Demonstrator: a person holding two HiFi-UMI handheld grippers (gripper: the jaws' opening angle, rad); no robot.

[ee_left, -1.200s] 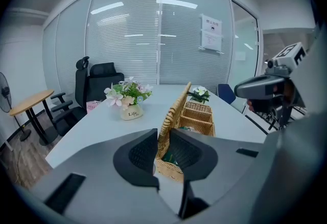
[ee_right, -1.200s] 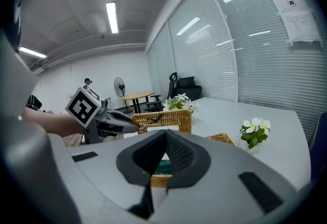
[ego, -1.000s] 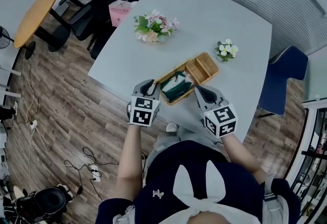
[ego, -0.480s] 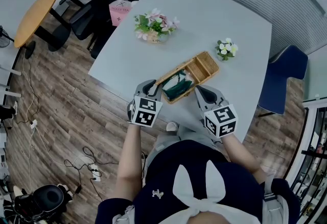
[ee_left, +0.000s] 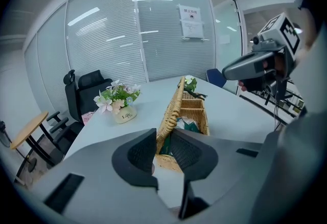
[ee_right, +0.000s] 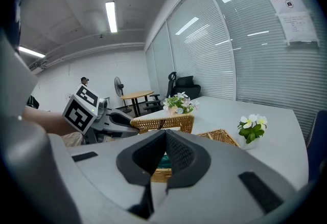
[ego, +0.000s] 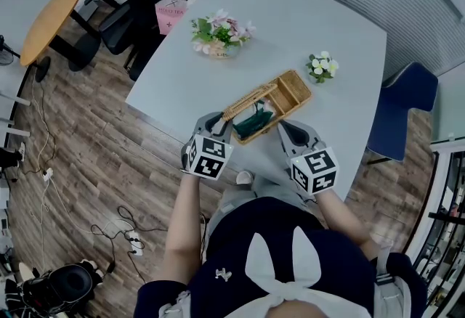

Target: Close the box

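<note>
Box lid [ee_left: 173,108] pinched narrowly in our left gripper [ee_left: 163,137]; our right gripper [ee_right: 164,138] is closed; we count one box [ego: 285,95], two flowerpots [ego: 220,33] [ego: 320,67].

You can read "Life" on the flower pot [ee_left: 124,114] on the worktop [ee_left: 153,99]. The pink box [ego: 171,13] carries print too small to read, as does the notice [ee_right: 294,13] on the glass wall [ee_right: 230,64]. Square coded markers cover the cubes on your left tool [ego: 215,122] and right tool [ego: 288,129].
</note>
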